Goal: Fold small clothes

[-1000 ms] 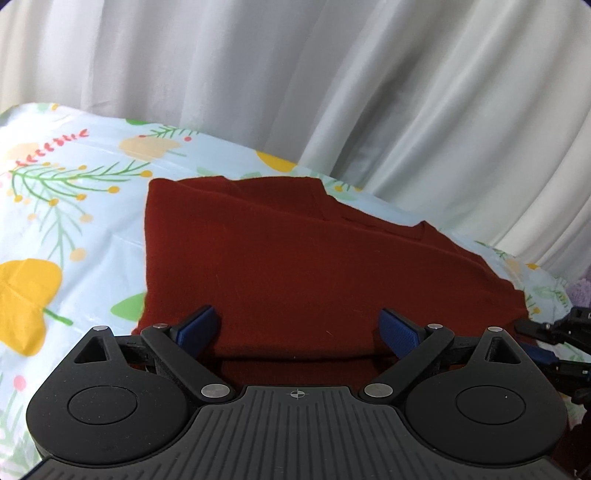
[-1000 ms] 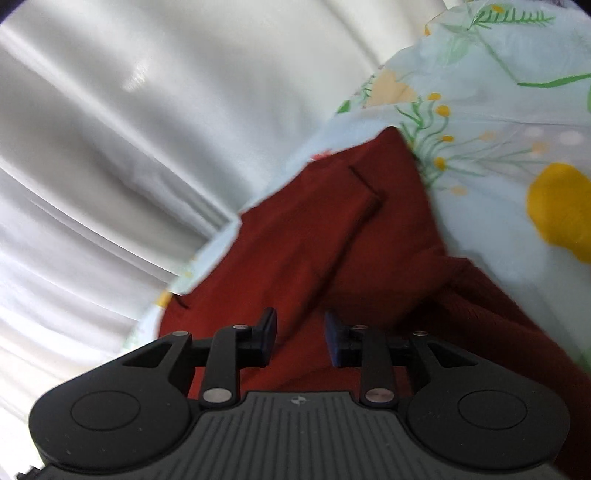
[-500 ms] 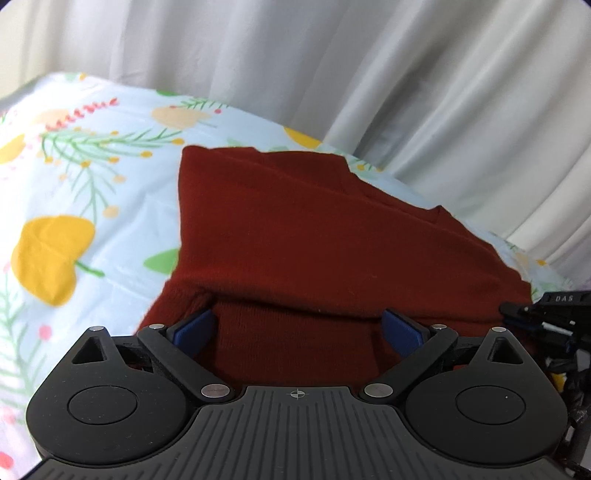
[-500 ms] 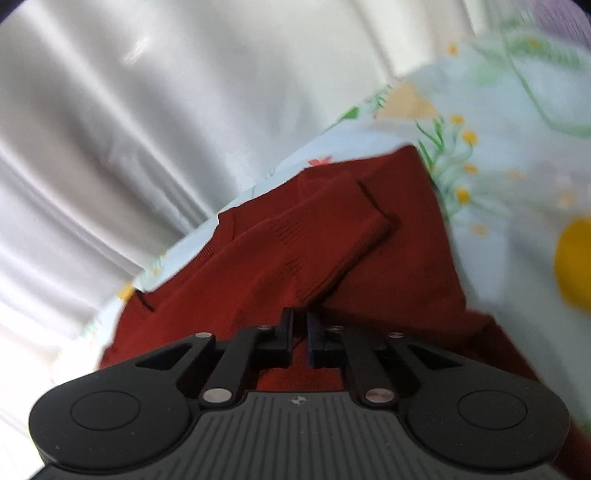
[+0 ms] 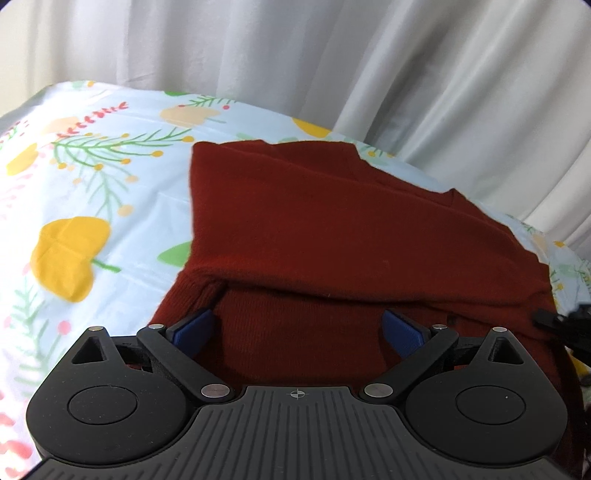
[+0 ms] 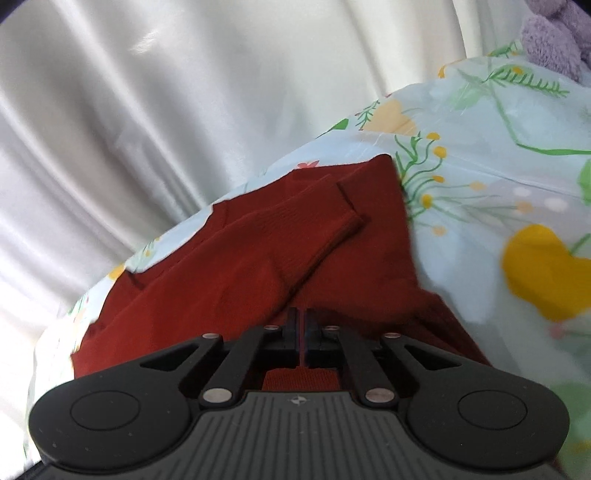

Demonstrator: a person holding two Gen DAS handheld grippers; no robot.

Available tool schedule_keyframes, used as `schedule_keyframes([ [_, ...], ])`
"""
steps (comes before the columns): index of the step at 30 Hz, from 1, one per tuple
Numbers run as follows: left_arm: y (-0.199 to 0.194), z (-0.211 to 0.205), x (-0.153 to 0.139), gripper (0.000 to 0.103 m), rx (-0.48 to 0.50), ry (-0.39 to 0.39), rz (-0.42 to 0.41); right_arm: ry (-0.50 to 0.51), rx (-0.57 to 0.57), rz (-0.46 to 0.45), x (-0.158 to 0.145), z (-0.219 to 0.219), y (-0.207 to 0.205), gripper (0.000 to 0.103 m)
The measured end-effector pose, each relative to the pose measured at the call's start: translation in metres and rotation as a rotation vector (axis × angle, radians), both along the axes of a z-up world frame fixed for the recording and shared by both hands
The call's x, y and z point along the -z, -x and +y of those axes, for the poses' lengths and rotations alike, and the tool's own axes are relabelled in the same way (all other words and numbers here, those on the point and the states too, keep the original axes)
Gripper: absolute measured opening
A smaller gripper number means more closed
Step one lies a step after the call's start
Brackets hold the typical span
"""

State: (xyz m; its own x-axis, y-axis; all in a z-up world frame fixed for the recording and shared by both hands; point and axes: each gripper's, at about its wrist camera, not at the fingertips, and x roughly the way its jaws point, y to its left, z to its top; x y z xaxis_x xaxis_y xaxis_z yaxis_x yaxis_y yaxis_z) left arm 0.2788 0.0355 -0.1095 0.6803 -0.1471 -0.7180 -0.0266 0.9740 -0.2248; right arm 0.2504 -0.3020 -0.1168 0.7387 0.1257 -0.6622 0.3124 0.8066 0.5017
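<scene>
Right gripper (image 6: 300, 325): your blue pads are pressed together on a fold of the dark red sweater (image 6: 236, 266), at 6 o'clock in the right wrist view.
Left gripper (image 5: 299, 328): your fingers are spread wide with nothing between them, low over the sweater's (image 5: 332, 229) near hem.
Sweater: it lies on the floral sheet (image 5: 92, 192), a folded-over layer making a ridge just ahead of your left pads.
Edges: the sweater's left edge runs from 8 to 11 o'clock in the left view; bare sheet lies beyond it toward 9 o'clock.
Surroundings: a white curtain (image 5: 332, 66) hangs close behind the sheet's far edge from 10 to 2 o'clock.
Right view only: a sleeve cuff (image 6: 343, 225) lies across the body toward 1 o'clock; a purple plush thing (image 6: 554, 33) sits at 1 o'clock.
Left view only: a black part of your other gripper (image 5: 565, 325) shows at 3 o'clock.
</scene>
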Motion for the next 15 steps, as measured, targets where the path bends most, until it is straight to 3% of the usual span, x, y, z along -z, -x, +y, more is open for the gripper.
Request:
schedule_keyframes([
  [8,0.030,0.003,-0.010,0.101,0.006,-0.037,0.010,0.117,-0.197,0.019,-0.011,0.006,0.093,0.010],
  [11,0.050,0.010,-0.016,0.101,0.033,-0.007,0.016,0.117,-0.213,0.049,-0.012,0.000,0.138,0.023],
  [15,0.098,0.036,-0.029,0.103,0.038,0.101,0.024,0.067,-0.200,0.096,-0.015,-0.015,0.197,0.034],
])
